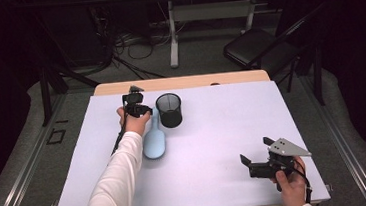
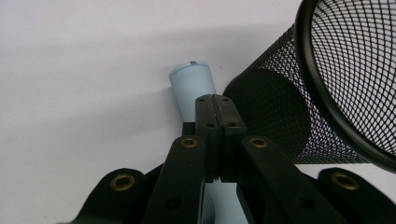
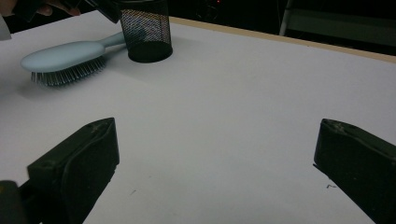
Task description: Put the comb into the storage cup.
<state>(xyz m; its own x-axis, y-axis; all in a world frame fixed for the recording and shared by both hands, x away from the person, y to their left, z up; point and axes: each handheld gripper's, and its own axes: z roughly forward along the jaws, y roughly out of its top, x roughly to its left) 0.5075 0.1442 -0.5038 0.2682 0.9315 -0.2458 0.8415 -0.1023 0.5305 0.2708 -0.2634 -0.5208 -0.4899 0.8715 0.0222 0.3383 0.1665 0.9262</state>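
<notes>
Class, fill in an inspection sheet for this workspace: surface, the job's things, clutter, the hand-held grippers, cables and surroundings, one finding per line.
Surface: white sheet over a wooden table, bare in the middle.
Job's things: light blue hairbrush lying bristles down, its handle beside the black mesh cup, which stands upright.
Clutter: nothing seen.
Grippers: left hand-held gripper shut, jaws together over the hairbrush handle; right hand-held gripper open, holding nothing, near the table's front right.
Cables: a black cable trails from the left gripper; more lie on the floor behind.
Surroundings: dark room, black chair, another table's legs.
</notes>
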